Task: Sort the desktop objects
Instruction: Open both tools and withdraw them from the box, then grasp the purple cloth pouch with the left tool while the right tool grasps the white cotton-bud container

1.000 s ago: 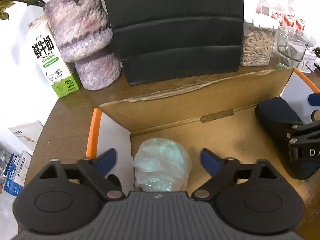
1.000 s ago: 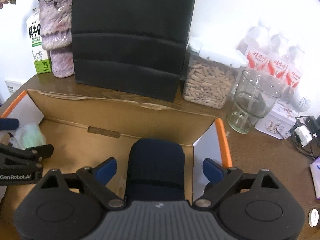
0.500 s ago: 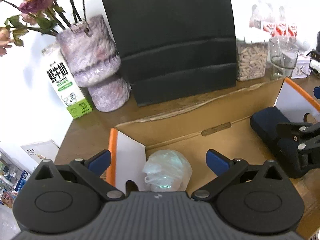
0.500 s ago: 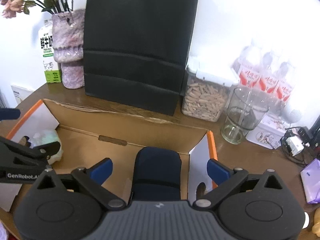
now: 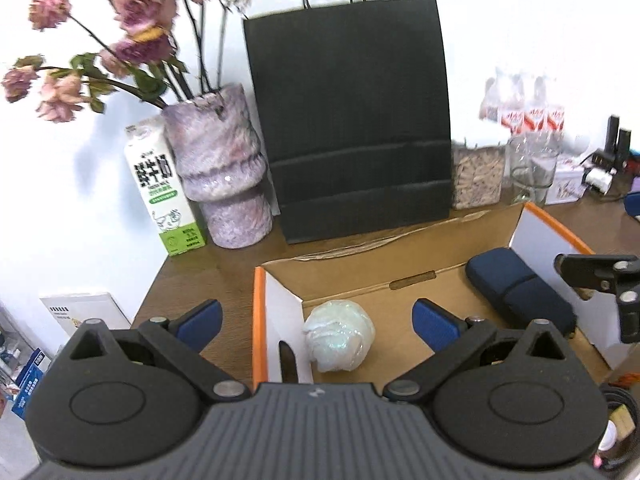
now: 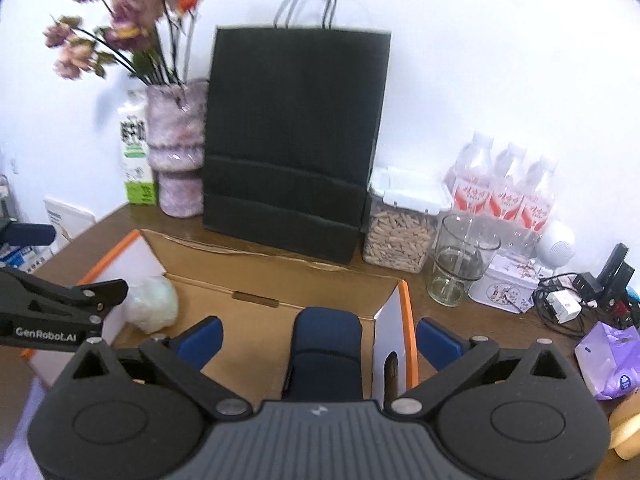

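While both claws hang above the near edge of the cardboard box, neither holds anything. Nearest, the left gripper stands spread wide, and the crumpled plastic bundle lies straight ahead and below it, by the box's left wall. The right gripper has just been opening and is fully apart, nothing between its pads; the navy case lies directly ahead of it on the box floor by the right wall, long axis running away along the fingers. Both items look already sorted. Farther back stands the black paper bag; loose items to the right, like the purple packet, sit nearer the right hand, likely its next pick.
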{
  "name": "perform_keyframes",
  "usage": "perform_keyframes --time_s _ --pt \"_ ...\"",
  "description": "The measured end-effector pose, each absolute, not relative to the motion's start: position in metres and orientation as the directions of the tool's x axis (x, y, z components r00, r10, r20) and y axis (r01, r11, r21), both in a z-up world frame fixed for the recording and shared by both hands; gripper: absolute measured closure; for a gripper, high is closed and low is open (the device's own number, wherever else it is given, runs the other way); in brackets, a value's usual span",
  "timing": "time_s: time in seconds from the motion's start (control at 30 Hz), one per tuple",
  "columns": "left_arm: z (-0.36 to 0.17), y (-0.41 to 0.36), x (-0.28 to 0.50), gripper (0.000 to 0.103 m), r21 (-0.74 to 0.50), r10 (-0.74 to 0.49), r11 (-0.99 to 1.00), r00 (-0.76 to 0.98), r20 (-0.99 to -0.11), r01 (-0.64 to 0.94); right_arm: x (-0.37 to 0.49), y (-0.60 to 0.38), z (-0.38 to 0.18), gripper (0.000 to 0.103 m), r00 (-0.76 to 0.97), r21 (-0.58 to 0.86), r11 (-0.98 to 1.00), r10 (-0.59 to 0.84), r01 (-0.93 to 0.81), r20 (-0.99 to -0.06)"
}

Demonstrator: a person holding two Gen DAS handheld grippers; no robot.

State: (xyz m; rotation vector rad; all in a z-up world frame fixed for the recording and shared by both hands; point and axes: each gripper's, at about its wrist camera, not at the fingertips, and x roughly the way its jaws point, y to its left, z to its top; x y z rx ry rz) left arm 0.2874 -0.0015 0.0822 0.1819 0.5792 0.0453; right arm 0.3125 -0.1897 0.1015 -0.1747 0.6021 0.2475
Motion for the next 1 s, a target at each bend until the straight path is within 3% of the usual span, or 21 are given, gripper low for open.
perform_keyframes --time_s 0.3,0.6,1.0 --pt "0.088 0.024 0.214 0.0 0.103 0.045 0.995 0.891 -0.452 0.003 0.234 -0.208 0.113 0.0 0.837 -0.07 0.955 0.216 -0.289 -0.503" --pt "0.065 0.048 0.156 0.0 0.002 0.039 0.999 0.88 -0.474 -0.043 0.167 -0.223 0.087 0.0 0.831 -0.008 0.962 0.231 -0.272 -0.506" --pt "0.03 0.062 0.106 0.0 -0.004 0.132 0.988 0.867 -0.48 -0.152 0.111 -0.222 0.056 0.0 0.819 0.014 0.97 0.212 -0.242 -0.533"
